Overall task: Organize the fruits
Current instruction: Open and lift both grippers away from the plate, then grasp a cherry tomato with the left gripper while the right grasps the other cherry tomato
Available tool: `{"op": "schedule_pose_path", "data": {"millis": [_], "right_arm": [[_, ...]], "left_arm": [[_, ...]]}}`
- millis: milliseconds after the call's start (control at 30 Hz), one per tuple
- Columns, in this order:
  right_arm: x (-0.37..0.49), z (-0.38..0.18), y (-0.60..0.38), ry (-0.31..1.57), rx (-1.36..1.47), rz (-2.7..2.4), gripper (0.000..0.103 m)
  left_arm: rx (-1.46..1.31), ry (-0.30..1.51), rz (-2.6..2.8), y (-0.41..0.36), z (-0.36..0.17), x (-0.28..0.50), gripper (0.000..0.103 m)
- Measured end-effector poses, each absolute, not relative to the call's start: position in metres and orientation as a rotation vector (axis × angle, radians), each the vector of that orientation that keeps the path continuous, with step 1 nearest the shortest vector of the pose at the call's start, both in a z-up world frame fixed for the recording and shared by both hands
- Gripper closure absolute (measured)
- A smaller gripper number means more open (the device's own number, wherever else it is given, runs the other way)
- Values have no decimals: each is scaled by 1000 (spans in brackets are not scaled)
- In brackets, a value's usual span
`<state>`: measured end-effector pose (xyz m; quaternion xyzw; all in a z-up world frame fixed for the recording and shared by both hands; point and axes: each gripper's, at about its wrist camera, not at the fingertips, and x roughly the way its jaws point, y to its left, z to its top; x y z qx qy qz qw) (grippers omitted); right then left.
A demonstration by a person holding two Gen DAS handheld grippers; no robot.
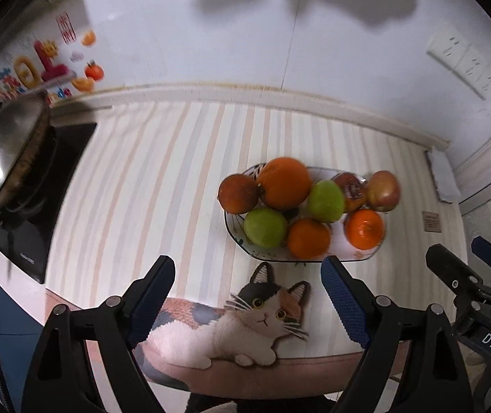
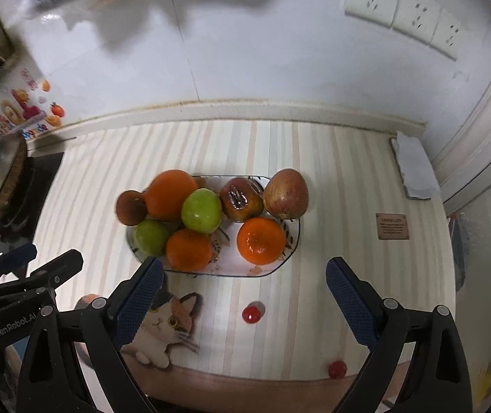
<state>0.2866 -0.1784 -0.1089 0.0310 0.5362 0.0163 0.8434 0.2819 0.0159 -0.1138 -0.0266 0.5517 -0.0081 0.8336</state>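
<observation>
Striped countertop under both claws, cat mat (image 2: 162, 327) at near edge. Your right gripper (image 2: 245, 296) gapes wide, empty; your left gripper (image 1: 248, 296) likewise open, holding nothing. Two small red fruits (image 2: 251, 315) lie loose just below right claw, nearer it than left. Farther, plate (image 2: 290, 241) heaped with oranges, green apples. Right hand likely fetches strays.

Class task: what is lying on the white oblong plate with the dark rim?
The white oblong plate holds three oranges, two green apples, a red apple and two dark brownish fruits. Fruit covers most of its painted surface.
</observation>
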Motion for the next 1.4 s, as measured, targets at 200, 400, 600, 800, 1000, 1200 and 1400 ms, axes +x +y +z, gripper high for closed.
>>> {"op": "schedule_pose_path", "data": {"millis": [200, 400, 600, 800, 1000, 1200, 1400], "right_arm": [[233, -60, -177, 1037, 76, 16, 5], [181, -21, -169, 965, 90, 2, 5], [135, 7, -162, 903, 103, -15, 5], [109, 18, -157, 877, 113, -31, 5], [104, 17, -157, 886, 130, -32, 5], [112, 13, -158, 899, 141, -27, 5], [136, -11, -176, 953, 202, -28, 5]], "left_arm": [[-31, 1091, -51, 19, -71, 237, 16], [-11, 1010, -68, 23, -35, 196, 16], [5, 973, -92, 28, -16, 164, 16], [16, 965, -103, 32, -15, 148, 16], [22, 967, -106, 33, -15, 144, 16], [16, 991, -100, 30, -22, 153, 16], [12, 1013, -79, 22, -39, 174, 16]]}}
